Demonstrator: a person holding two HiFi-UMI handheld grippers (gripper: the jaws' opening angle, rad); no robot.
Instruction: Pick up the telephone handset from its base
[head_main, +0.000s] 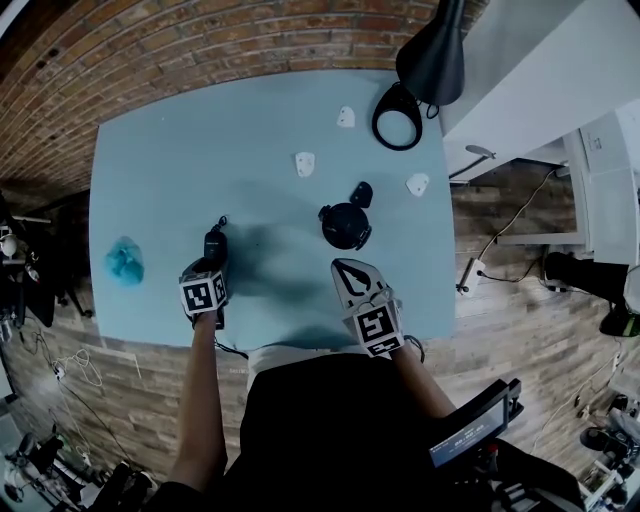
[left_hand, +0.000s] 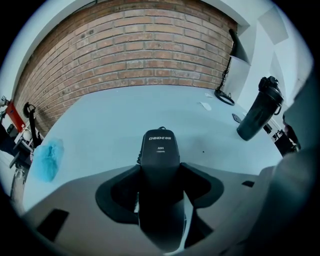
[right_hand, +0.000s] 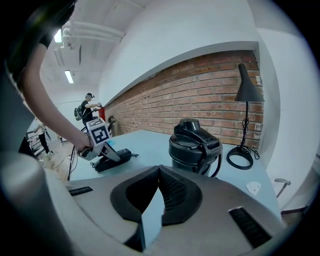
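The black telephone handset (head_main: 214, 241) lies on the light blue table (head_main: 160, 180), left of centre. My left gripper (head_main: 213, 264) reaches over it from the near side, shut on it. In the left gripper view the handset (left_hand: 160, 147) fills the space between the jaws of the left gripper (left_hand: 160, 175), its labelled end and cord pointing away. I cannot tell the base apart from the handset, nor whether it is lifted. The right gripper view shows the handset (right_hand: 119, 157) low on the table. My right gripper (head_main: 342, 266) (right_hand: 159, 169) is shut on nothing.
A black lidded flask (head_main: 345, 225) (right_hand: 195, 145) stands just beyond my right gripper. A black desk lamp (head_main: 420, 70) sits at the far right corner. Small white pieces (head_main: 305, 163) lie on the far half. A blue fluffy lump (head_main: 124, 262) rests near the left edge.
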